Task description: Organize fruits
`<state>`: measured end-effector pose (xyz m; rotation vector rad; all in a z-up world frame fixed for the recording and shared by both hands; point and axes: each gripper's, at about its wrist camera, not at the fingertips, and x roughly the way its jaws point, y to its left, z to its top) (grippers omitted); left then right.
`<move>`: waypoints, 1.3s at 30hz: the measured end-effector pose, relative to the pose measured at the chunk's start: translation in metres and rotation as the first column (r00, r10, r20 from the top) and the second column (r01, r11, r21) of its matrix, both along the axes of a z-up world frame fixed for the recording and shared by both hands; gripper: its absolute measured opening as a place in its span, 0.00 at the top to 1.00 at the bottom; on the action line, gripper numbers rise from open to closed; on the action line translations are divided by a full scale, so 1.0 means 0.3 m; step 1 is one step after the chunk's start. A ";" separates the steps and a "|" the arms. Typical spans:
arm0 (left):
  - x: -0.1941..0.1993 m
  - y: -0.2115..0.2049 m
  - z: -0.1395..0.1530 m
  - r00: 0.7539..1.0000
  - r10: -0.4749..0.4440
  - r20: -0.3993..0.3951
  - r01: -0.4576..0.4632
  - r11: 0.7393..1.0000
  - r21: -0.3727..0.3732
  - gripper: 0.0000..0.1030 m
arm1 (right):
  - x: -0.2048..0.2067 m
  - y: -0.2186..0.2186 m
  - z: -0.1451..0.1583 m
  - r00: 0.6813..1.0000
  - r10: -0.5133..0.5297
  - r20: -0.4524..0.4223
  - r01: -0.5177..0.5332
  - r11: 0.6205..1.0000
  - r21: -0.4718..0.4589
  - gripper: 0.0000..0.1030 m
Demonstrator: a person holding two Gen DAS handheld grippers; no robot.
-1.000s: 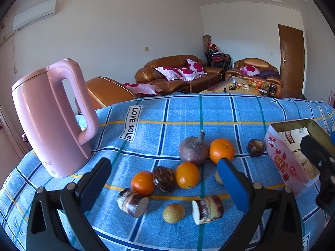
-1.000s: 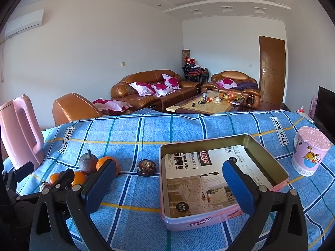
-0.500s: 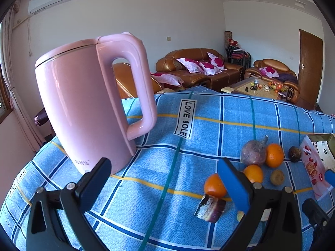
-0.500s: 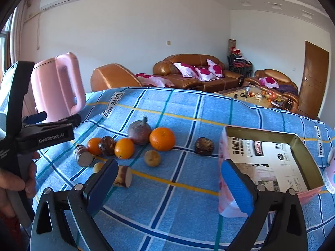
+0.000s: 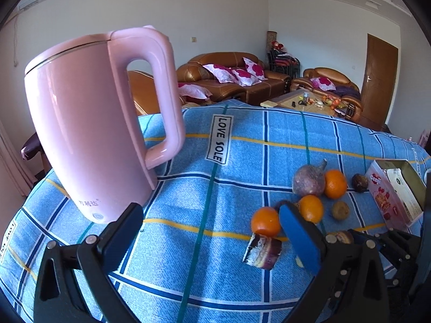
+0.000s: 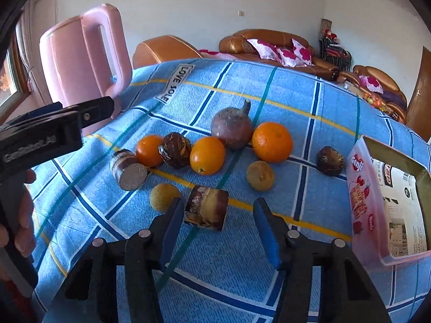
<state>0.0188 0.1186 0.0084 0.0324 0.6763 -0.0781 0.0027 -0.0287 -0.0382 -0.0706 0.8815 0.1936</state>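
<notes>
Fruits lie in a cluster on the blue checked cloth (image 6: 280, 102): three oranges (image 6: 272, 142), a purple round fruit with a stem (image 6: 232, 127), two brown passion fruits (image 6: 175, 149), two small yellow fruits (image 6: 260, 175) and two sugarcane pieces (image 6: 207, 207). My right gripper (image 6: 215, 228) is open, low over the cloth, its jaws either side of the near sugarcane piece. My left gripper (image 5: 212, 231) is open and empty, left of the cluster, near the pink kettle (image 5: 97, 126). An open pink tin (image 6: 388, 204) stands at the right.
The pink kettle also shows in the right wrist view (image 6: 83, 59), with the left gripper body (image 6: 48, 132) in front of it. The table edge falls away behind; sofas (image 5: 229, 78) and a coffee table lie beyond.
The right gripper swung left from the tin and came down to the near sugarcane piece, its jaws narrower. The left gripper swung left toward the kettle, away from the fruits.
</notes>
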 end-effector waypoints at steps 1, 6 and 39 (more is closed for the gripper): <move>0.002 -0.011 -0.006 0.999 -0.029 -0.013 0.029 1.000 0.000 0.00 | 0.006 -0.006 -0.004 1.000 -0.004 -0.021 0.004 1.000 0.019 0.48; -0.006 -0.060 -0.032 0.987 -0.148 -0.064 0.149 0.989 0.011 0.02 | -0.012 -0.034 0.008 1.000 -0.017 -0.012 0.017 0.999 0.032 0.62; -0.004 -0.014 -0.059 0.999 -0.046 -0.001 0.045 0.996 -0.070 0.69 | -0.033 -0.199 0.092 0.992 -0.052 0.113 0.018 0.959 0.282 0.68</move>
